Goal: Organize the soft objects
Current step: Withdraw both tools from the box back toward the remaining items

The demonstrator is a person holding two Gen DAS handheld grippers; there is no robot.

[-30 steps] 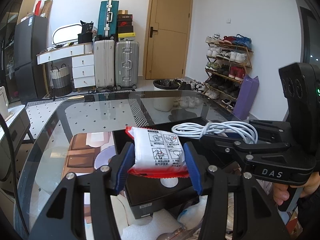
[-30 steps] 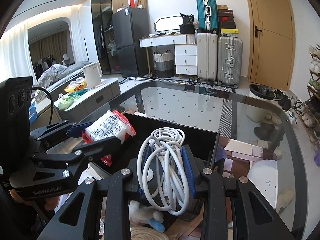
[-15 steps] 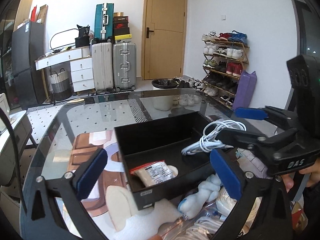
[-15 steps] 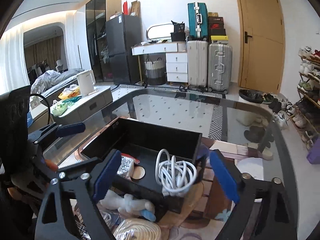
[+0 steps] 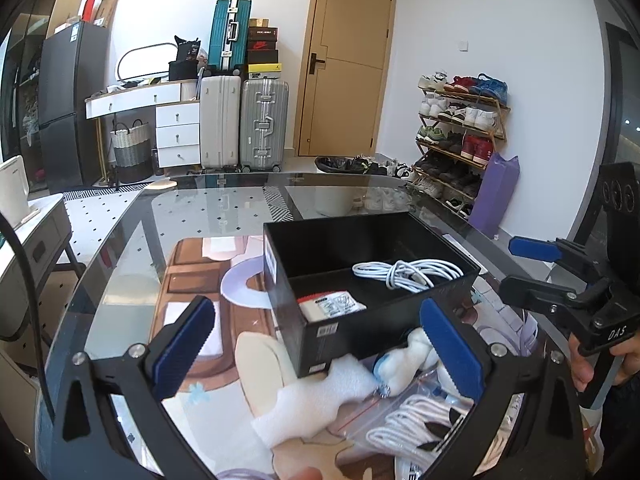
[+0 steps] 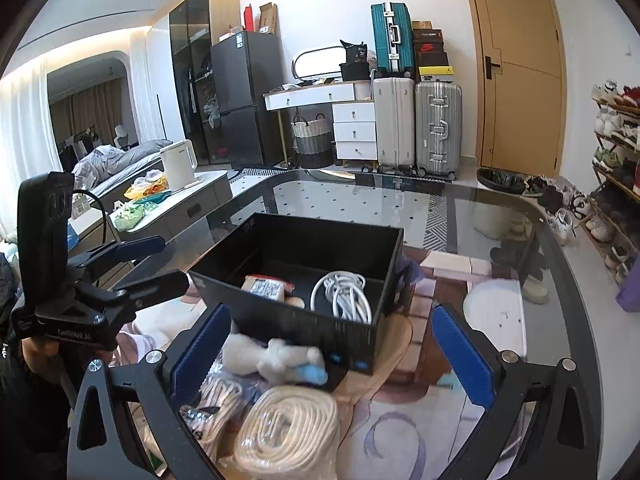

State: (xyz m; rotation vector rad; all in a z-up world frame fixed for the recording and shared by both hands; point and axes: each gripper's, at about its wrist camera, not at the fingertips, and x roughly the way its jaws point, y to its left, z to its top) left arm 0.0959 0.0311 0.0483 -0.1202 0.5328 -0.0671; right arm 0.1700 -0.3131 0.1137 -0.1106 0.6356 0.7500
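On the glass table (image 6: 500,216), black box (image 6: 304,320) holding cable (image 6: 344,296) and packet (image 6: 266,286), plush toy (image 6: 276,356) before it, both claws released.

Black box, white cable, blue pads on a glass table

The box (image 5: 344,332) is black inside and out; in it lie a white coiled cable (image 5: 406,273) and a white packet edged in red (image 5: 332,305) with black print. Both grippers are black with blue finger pads (image 5: 184,346). Beside the box sit a white plush toy with a pale blue tip (image 6: 276,362), a cream rope coil (image 6: 288,428) and white foam (image 5: 316,404). Beyond stand a teal suitcase (image 5: 229,36), a white one (image 5: 219,122), a silver one (image 5: 264,124), and a tan door (image 5: 346,68).
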